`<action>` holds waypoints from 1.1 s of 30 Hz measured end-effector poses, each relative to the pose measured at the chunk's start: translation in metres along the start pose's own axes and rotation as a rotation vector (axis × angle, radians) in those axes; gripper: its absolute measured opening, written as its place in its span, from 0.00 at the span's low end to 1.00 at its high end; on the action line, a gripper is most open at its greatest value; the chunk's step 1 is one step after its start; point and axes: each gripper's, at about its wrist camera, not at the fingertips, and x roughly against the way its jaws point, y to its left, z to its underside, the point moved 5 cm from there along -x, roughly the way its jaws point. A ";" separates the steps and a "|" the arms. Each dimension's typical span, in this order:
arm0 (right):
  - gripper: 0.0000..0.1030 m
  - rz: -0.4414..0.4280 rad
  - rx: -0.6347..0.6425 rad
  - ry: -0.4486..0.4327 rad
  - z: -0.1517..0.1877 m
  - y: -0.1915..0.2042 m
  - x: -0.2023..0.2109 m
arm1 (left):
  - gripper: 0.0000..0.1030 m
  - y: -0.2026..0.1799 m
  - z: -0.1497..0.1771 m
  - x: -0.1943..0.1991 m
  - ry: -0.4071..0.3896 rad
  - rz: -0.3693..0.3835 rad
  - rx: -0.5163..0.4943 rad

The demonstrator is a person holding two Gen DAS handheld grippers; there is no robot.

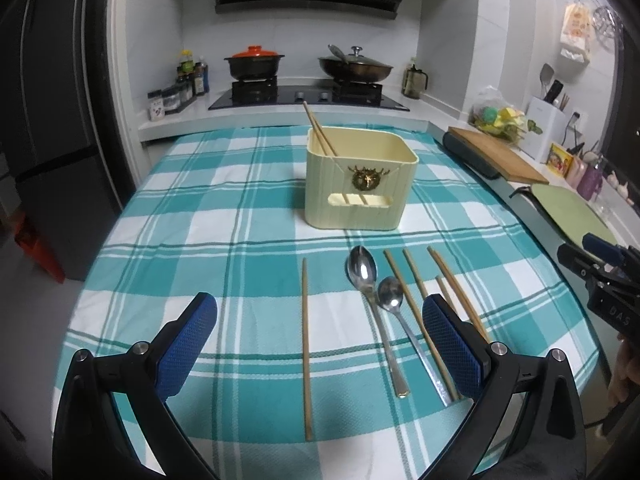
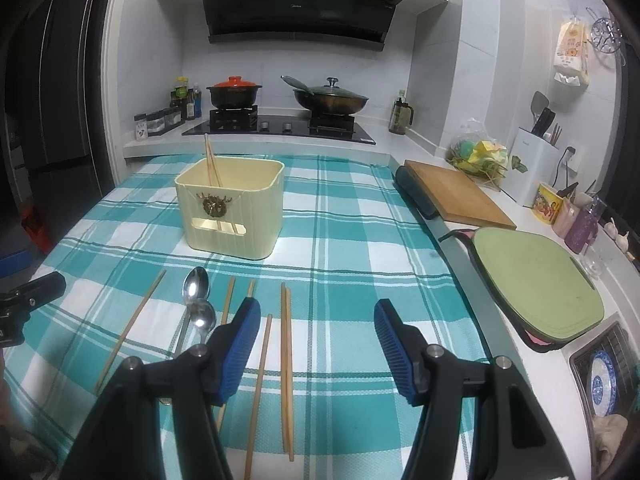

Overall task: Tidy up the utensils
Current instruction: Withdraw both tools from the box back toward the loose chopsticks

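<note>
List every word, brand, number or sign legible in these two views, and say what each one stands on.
"DAS": raised letters on the black body of the right gripper, seen at the edge of the left wrist view.
Range hood: a small central logo and white stickers, too blurred to read.
Hanging packet on the wall: printed characters, too small to read.
White knife block: faint brand mark, unreadable.
Yellow tin: printed artwork, no readable text.

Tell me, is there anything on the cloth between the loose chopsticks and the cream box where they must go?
Nothing visible stands in the way. The loose chopsticks and two spoons lie in a row on the checked cloth, and only bare cloth separates them from the cream box. Its top is open, with two chopsticks already inside.
</note>
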 end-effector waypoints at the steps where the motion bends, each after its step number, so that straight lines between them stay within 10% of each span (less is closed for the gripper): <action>1: 0.59 0.002 0.001 0.000 0.001 0.000 0.000 | 0.99 0.001 0.001 0.000 0.001 -0.005 0.001; 33: 0.59 -0.048 -0.093 0.111 0.065 -0.022 -0.038 | 0.99 0.050 0.054 -0.054 0.170 -0.063 0.106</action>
